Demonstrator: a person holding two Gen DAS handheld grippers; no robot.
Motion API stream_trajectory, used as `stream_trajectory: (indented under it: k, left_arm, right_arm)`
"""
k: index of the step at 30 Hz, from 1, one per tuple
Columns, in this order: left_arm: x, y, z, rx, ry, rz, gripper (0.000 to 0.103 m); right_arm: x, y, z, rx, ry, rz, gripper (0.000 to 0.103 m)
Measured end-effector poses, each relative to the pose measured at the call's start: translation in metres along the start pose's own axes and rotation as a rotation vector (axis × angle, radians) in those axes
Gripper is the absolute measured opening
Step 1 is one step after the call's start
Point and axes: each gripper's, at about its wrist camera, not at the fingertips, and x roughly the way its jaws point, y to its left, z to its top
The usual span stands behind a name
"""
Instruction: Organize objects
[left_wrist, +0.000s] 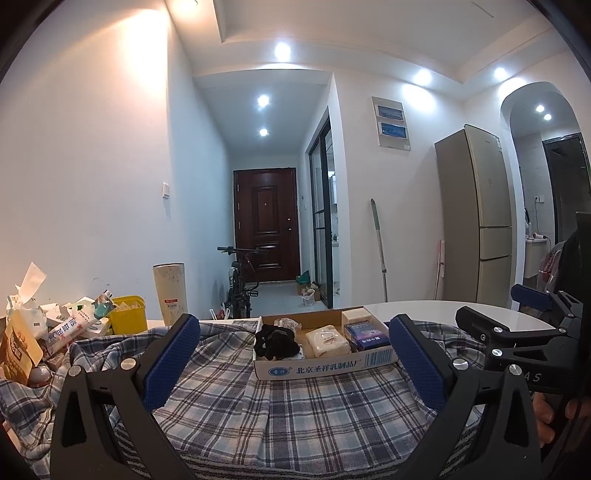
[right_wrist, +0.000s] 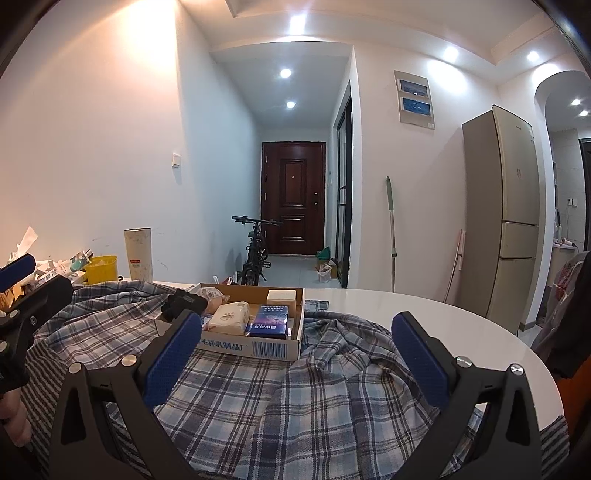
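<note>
A blue plaid shirt (left_wrist: 295, 402) lies crumpled over the white table (left_wrist: 443, 312); it also shows in the right wrist view (right_wrist: 295, 391). A shallow cardboard box (left_wrist: 325, 363) sits on it, holding a black cloth (left_wrist: 275, 343), a tissue pack (left_wrist: 328, 341), a blue box (left_wrist: 365, 334) and a white box (left_wrist: 356, 317). The cardboard box also shows in the right wrist view (right_wrist: 255, 347). My left gripper (left_wrist: 295, 354) is open and empty above the shirt, in front of the box. My right gripper (right_wrist: 295, 347) is open and empty, to the right of the left one.
Packets and tissues (left_wrist: 44, 325), a yellow container (left_wrist: 127, 314) and a tall cup (left_wrist: 170, 293) stand at the table's left by the wall. The right gripper shows in the left wrist view (left_wrist: 524, 332). A fridge (left_wrist: 476, 214), mop (left_wrist: 380, 251) and bicycle (left_wrist: 240, 280) stand beyond.
</note>
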Motion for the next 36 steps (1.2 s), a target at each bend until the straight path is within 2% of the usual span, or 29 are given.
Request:
stream_trajectory:
  k: [36]
  left_arm:
    - [0.0025, 0.0003, -0.0005, 0.004, 0.008, 0.002, 0.103]
  right_arm:
    - [0.0038, -0.0011, -0.0014, 0.006, 0.026, -0.008, 0.103]
